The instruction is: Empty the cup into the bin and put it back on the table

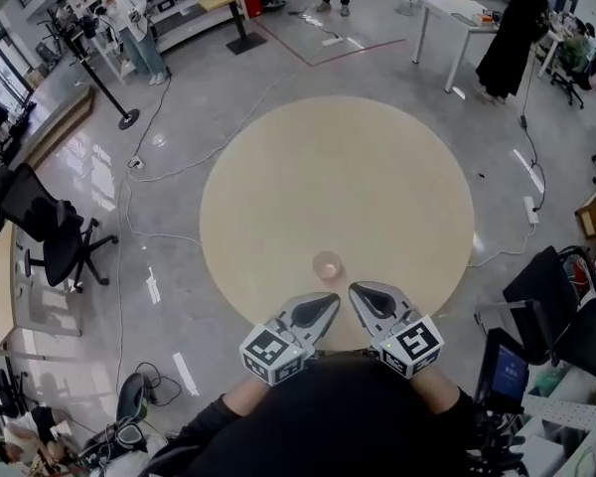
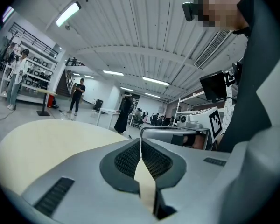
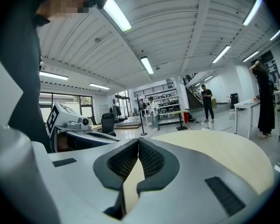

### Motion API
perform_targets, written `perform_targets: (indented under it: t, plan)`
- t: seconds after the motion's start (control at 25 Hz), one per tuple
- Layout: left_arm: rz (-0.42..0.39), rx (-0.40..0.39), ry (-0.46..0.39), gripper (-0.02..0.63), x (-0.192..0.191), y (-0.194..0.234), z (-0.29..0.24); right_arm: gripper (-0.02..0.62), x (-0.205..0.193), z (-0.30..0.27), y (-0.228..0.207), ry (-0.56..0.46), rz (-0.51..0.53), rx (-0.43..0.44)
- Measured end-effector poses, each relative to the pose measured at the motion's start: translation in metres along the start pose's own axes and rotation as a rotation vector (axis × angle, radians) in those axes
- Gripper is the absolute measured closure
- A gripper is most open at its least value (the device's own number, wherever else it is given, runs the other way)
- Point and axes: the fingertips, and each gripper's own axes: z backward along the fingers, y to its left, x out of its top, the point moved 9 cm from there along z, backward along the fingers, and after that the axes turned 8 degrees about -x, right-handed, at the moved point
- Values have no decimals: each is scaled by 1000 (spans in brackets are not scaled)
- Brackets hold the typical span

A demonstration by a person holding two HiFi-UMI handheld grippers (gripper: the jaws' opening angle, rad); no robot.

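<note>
A small clear cup (image 1: 328, 265) stands upright on the round beige table (image 1: 278, 197), near its front edge. My left gripper (image 1: 330, 300) is shut and empty, just behind and to the left of the cup. Shut and empty too, my right gripper (image 1: 356, 291) sits just behind and to the right of the cup. Their tips point toward each other. In the left gripper view the jaws (image 2: 141, 141) meet, with the right gripper's cube beyond. The right gripper view shows its jaws (image 3: 138, 141) pressed together over the tabletop. No bin is in view.
Black office chairs stand at the left (image 1: 45, 229) and right (image 1: 566, 306) of the table. Cables (image 1: 149, 167) trail over the grey floor. A white desk (image 1: 467, 18) and people (image 1: 512, 33) stand at the back. A screen (image 1: 509, 371) sits near my right side.
</note>
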Motion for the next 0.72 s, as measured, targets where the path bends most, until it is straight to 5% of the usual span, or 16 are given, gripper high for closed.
perform_targets:
  t: [0.72]
  plan:
    - [22, -10, 8, 581, -6, -18, 2, 578, -5, 20, 10, 1, 0, -9]
